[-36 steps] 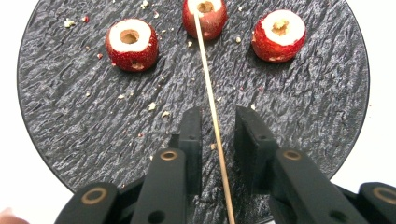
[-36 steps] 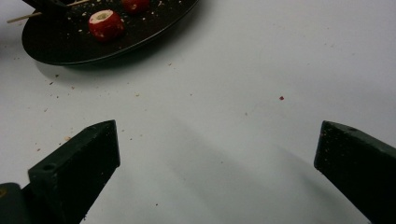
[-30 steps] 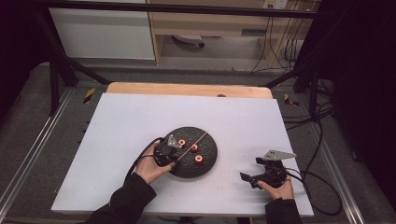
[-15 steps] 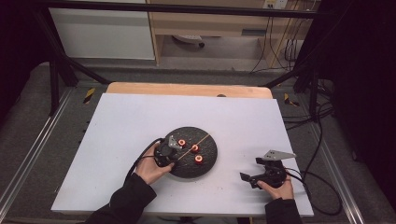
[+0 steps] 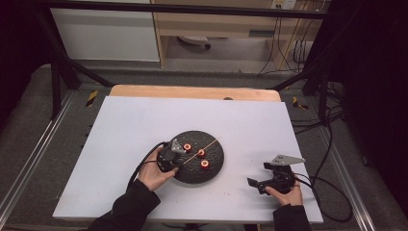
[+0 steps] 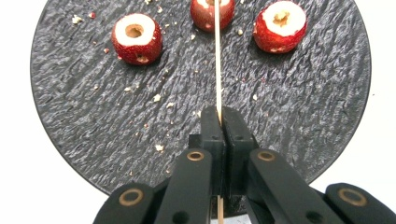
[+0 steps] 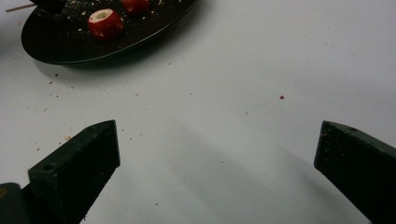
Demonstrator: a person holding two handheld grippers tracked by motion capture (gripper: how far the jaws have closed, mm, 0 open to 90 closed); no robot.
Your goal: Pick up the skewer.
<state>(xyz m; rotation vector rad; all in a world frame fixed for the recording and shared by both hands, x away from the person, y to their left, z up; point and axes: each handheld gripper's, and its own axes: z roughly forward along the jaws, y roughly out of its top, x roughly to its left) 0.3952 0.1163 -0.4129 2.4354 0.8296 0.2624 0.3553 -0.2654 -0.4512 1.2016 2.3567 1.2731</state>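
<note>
Hand-held gripper (image 6: 218, 122) pinches one skewer (image 6: 217, 60) | three fruits (image 6: 137, 38) | one plate (image 6: 93, 93)

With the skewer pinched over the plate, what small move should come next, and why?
Probably lift the skewer and aim its tip at a cored red fruit piece. The left tongs are shut on it; three pieces lie loose on the black plate; the right tongs wait open.

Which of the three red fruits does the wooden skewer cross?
The middle fruit, at the top edge of the left gripper view: the skewer runs across it, while its two neighbours lie apart.
</note>
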